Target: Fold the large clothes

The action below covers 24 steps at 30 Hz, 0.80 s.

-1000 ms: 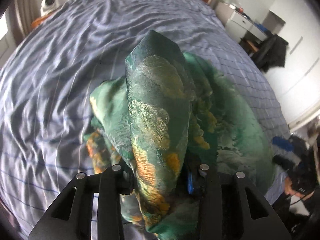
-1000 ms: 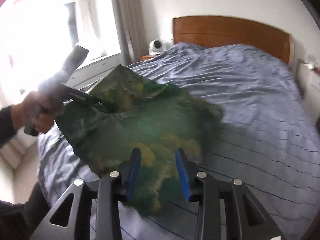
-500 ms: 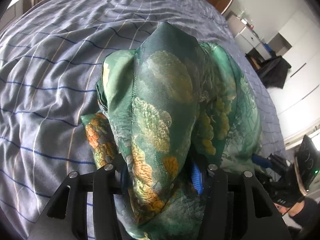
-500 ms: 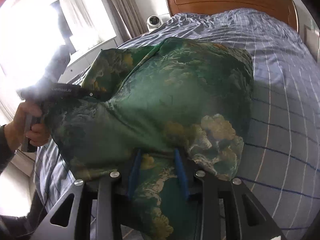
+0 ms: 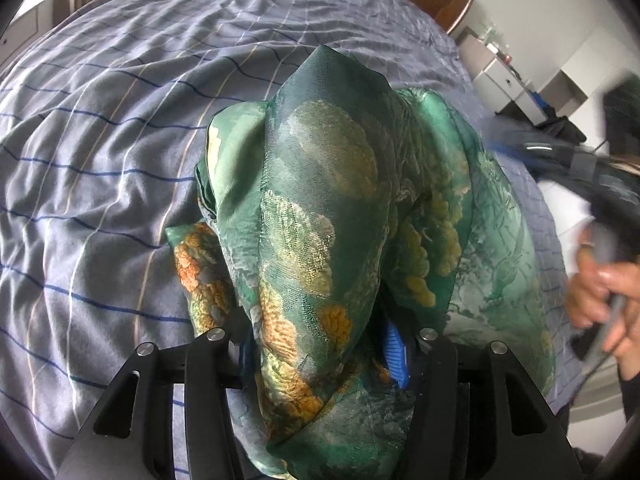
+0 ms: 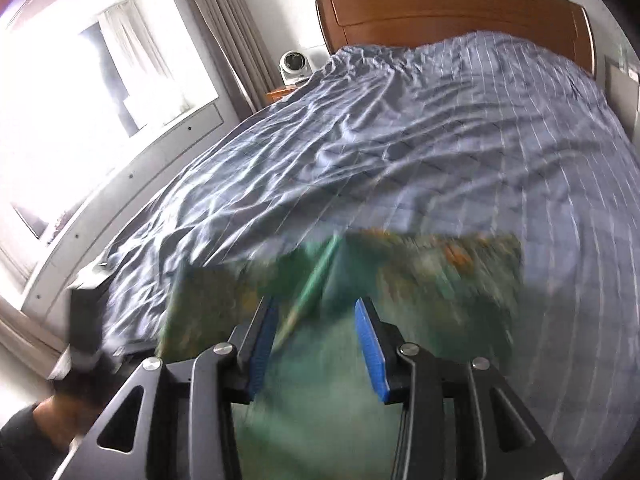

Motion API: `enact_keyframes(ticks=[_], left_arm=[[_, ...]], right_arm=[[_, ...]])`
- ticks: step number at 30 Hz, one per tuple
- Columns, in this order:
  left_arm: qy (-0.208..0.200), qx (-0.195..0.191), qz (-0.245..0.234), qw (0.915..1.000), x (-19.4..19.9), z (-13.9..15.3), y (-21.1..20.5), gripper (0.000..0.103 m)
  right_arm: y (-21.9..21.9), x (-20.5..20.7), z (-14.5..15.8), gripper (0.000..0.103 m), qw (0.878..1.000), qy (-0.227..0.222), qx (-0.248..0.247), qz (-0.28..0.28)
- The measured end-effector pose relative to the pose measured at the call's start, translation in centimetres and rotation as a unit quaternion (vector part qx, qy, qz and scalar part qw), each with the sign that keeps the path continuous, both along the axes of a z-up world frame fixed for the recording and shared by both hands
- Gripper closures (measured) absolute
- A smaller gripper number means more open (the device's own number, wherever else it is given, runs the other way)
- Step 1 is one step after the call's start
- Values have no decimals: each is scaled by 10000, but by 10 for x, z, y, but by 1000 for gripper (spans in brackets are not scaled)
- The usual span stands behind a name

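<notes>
A green garment (image 5: 332, 216) with gold and orange print lies bunched on the striped blue bed (image 5: 100, 140). My left gripper (image 5: 320, 344) is shut on a thick fold of it, and the cloth drapes over and hides the fingers. In the right wrist view the garment (image 6: 420, 280) is motion-blurred below and ahead of my right gripper (image 6: 316, 344). The right jaws stand apart with the blue pads (image 6: 370, 348) showing and nothing between them. The right gripper also shows blurred at the right of the left wrist view (image 5: 560, 152).
The wooden headboard (image 6: 460, 12) is at the far end of the bed. A white fan (image 6: 294, 66) stands on a nightstand by the bright window (image 6: 80, 92). White drawers (image 5: 504, 84) and dark clothes (image 5: 560, 128) are beyond the bed's right side.
My right gripper has let go of the garment and opened, and the cloth has dropped away from it. My left gripper still holds its fold and has shifted little.
</notes>
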State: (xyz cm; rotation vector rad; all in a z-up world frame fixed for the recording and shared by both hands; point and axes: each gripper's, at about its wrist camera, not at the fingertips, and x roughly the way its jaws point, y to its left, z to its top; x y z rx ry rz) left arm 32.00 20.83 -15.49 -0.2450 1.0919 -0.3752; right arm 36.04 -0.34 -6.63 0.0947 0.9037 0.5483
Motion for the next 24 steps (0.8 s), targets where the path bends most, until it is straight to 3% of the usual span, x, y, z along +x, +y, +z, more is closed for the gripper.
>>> enact_keyframes(ticks=[2,4,8,11,15,18,21,24], left_arm=[[9,40,25,10000,0,-1,-1,50],[-20,175,59,9998,0,-6,-5,50],[-31,70,142,9999,2,-10,-3,48],[-50,85,78,9999,1,-7,-3,48],[-32,36,86,10000,1,-7,-1,47],[-19,1,66,10000,3,-8,0,47],[-20,16,56,10000,4,-8,0,47],[-2,21,56,10000,4,-8,1,47]], right_arm=[[19,24,-36,62,9989,453,-157,-15],[35,33,-74,61,9938,919,-622,-50],[51,34,-86,61,9899,817,-1157,0],[45,30,-80,61,9917,752,-1037,-46],[12,3,-47,61,9968,651,-459,1],[-26,-37,-25,61,9983,329,-444,203],[-64,-84,-11,61,9969,-40,-752,224],[-87,-133,-7,61,9981,-61,-550,267]])
